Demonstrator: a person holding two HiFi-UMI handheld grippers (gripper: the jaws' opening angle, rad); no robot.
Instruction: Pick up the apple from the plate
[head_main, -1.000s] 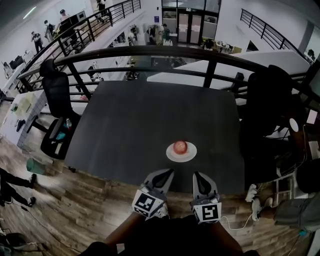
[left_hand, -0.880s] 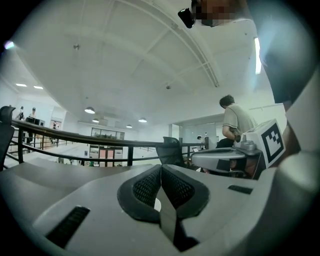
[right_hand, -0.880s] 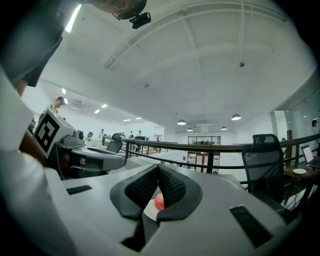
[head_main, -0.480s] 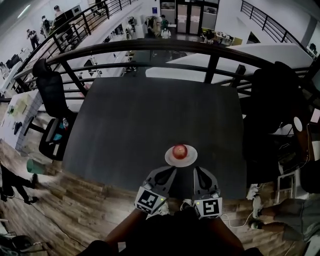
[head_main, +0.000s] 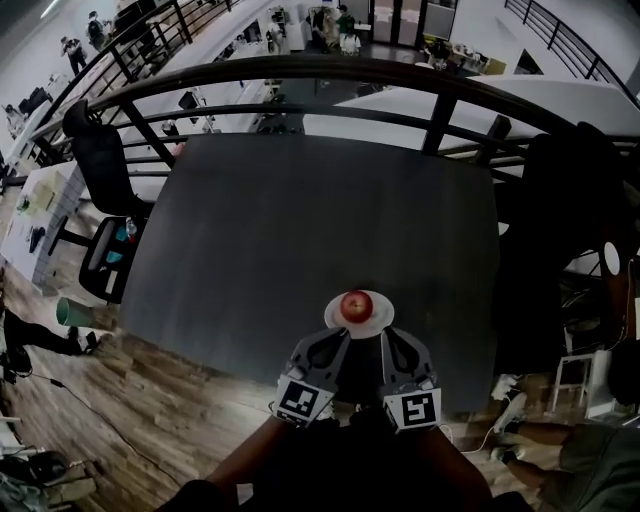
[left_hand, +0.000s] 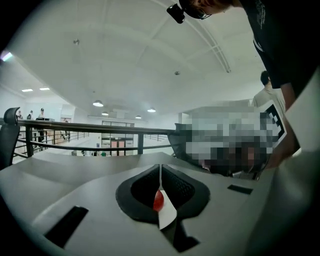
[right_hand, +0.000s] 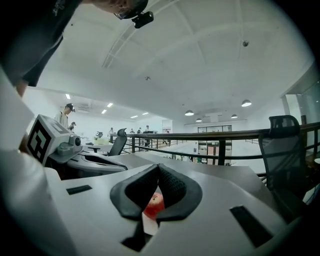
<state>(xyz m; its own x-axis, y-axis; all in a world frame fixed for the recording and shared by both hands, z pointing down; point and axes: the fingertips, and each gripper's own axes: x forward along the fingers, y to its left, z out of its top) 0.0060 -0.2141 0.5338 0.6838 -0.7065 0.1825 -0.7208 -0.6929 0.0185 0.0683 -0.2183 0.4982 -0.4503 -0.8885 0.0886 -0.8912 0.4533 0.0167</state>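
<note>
A red apple (head_main: 357, 304) lies on a small white plate (head_main: 376, 319) near the front edge of the dark table (head_main: 300, 230). My left gripper (head_main: 337, 340) and right gripper (head_main: 388, 340) hover side by side just short of the plate, tips over the table's front edge. Both point toward the apple. In the left gripper view the jaws (left_hand: 160, 168) are shut and empty, with the apple (left_hand: 158, 200) and plate (left_hand: 168, 216) showing beyond them. In the right gripper view the tips (right_hand: 158, 167) meet, and the apple (right_hand: 154, 202) shows past them, untouched.
A black railing (head_main: 330, 75) runs behind the table's far edge. A black office chair (head_main: 98, 170) stands at the left and a dark chair (head_main: 575, 230) at the right. Wooden floor (head_main: 150, 420) lies below the front edge.
Both grippers have moved forward toward the plate, side by side. Their tips now sit just short of its rim. The jaws have stayed closed.
</note>
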